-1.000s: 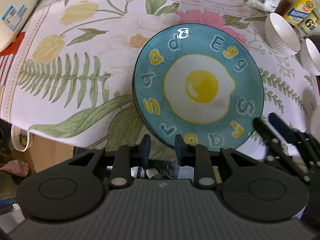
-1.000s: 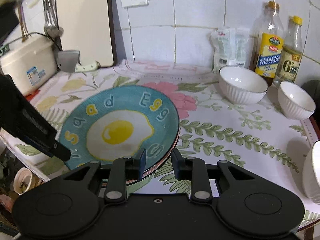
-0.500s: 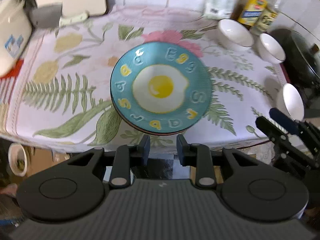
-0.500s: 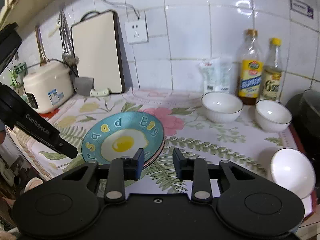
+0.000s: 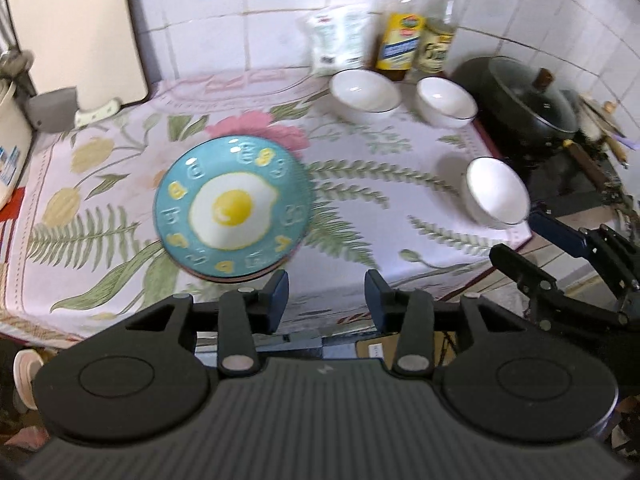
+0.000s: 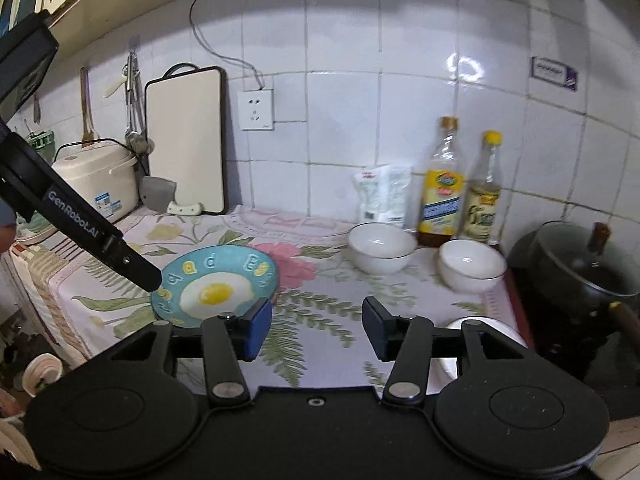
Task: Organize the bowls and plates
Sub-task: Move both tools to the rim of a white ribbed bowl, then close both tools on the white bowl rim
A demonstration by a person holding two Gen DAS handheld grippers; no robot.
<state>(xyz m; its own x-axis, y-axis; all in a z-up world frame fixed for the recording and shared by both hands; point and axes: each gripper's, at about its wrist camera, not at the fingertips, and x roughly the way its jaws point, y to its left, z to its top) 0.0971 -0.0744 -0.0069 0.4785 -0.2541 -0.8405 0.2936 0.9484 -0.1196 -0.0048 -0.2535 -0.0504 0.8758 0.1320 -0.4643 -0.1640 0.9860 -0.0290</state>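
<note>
A blue plate with a fried-egg print [image 5: 232, 208] [image 6: 216, 290] lies on top of another plate on the floral cloth. Two white bowls [image 5: 364, 92] [image 5: 446, 100] stand at the back by the bottles; they also show in the right wrist view [image 6: 380, 246] [image 6: 472, 264]. A third white bowl [image 5: 496, 192] sits near the cloth's right edge; in the right wrist view [image 6: 480, 326] it is partly hidden behind my gripper. My left gripper [image 5: 326, 292] is open and empty, off the counter's front edge. My right gripper [image 6: 316, 324] is open and empty, above the front of the counter.
A black lidded pot [image 5: 528, 100] sits on the stove at right. Two bottles [image 6: 442, 188] [image 6: 484, 196] and a white bag [image 6: 380, 196] stand against the tiled wall. A cutting board [image 6: 188, 140], a cleaver [image 6: 160, 196] and a rice cooker [image 6: 100, 180] are at back left.
Both grippers have pulled back and up from the plate stack, and their jaws have opened wider. The plate stays on the cloth. More of the counter is in view.
</note>
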